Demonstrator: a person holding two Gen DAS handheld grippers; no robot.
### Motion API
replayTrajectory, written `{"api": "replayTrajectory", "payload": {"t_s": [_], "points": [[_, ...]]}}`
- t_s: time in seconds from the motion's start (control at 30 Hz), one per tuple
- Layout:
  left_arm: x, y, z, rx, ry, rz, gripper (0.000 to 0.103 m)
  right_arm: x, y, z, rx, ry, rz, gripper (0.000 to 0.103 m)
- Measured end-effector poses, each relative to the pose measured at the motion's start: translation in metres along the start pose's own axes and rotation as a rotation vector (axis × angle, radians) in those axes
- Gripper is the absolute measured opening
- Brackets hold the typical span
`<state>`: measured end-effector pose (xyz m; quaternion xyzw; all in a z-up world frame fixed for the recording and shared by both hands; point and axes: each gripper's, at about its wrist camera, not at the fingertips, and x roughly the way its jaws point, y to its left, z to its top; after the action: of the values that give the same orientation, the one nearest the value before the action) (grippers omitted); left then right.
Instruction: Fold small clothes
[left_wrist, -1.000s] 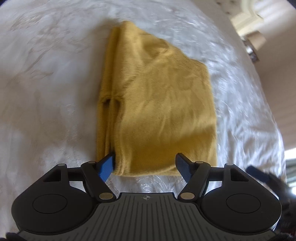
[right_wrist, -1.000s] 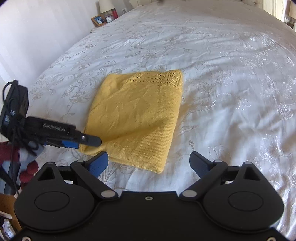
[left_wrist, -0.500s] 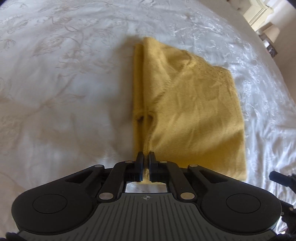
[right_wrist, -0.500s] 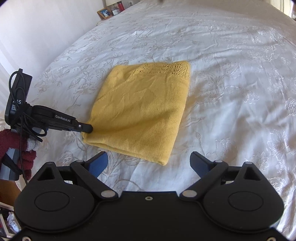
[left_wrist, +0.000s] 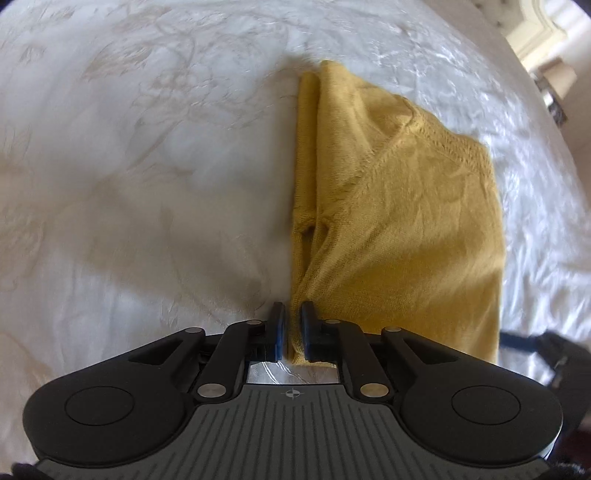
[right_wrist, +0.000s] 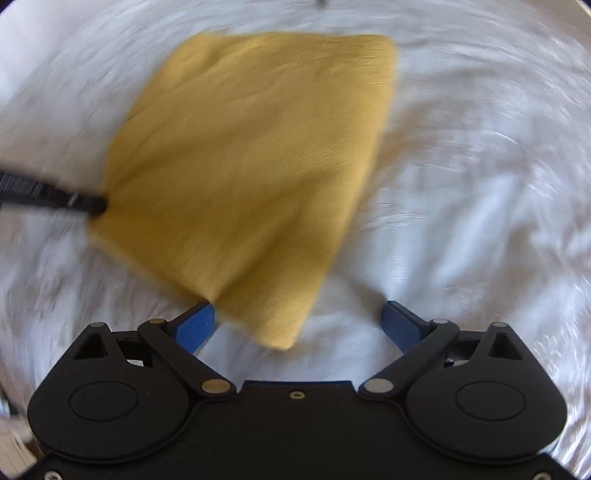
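A folded mustard-yellow knit garment (left_wrist: 406, 221) lies flat on a white embroidered bedspread (left_wrist: 147, 184). My left gripper (left_wrist: 291, 325) pinches the garment's near left corner. A bunch of fabric fills the narrow gap between its pads, and its jaws are opening slightly. In the blurred right wrist view, creases in the garment (right_wrist: 251, 155) fan out from the left gripper (right_wrist: 92, 201). My right gripper (right_wrist: 299, 314) is open wide low over the bed. The garment's other near corner lies between its fingers, with neither pad pressing on it. One right finger (left_wrist: 517, 338) shows at the left wrist view's edge.
The bedspread (right_wrist: 461, 184) spreads out on all sides of the garment. Cream furniture (left_wrist: 539, 29) stands past the bed's far right edge in the left wrist view.
The left gripper went from wide open to closed on the garment's corner. The right gripper came down and nearer, so the other near corner now sits between its open fingers.
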<state>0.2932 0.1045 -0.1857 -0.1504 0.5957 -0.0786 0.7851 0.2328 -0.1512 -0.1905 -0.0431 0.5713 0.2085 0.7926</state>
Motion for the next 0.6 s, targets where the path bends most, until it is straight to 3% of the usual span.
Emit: {"api": "replayTrajectory", "payload": {"t_s": [0.03,0.17,0.23,0.3,0.47,0.6], "points": [[-0.002,0.002,0.000,-0.023,0.000,-0.016,0.026,-0.005,0.002,-0.003,-0.017,-0.009,0.026,0.098],[-0.023,0.009,0.000,-0.091,-0.073,-0.070,0.038,-0.040,-0.015,-0.007,0.062,-0.118,0.112,0.098],[-0.034,0.010,0.000,-0.088,-0.129,-0.091,0.070,-0.056,-0.033,-0.001,0.129,-0.190,0.145,0.099],[-0.035,0.009,0.003,-0.077,-0.151,-0.101,0.081,-0.061,-0.052,0.014,0.182,-0.234,0.169,0.102],[-0.001,-0.001,0.018,-0.050,-0.022,-0.133,0.081,-0.035,-0.100,0.050,0.340,-0.235,0.256,0.102],[0.017,-0.009,0.024,-0.038,0.001,-0.165,0.081,0.000,-0.127,0.070,0.464,-0.211,0.366,0.102]]}}
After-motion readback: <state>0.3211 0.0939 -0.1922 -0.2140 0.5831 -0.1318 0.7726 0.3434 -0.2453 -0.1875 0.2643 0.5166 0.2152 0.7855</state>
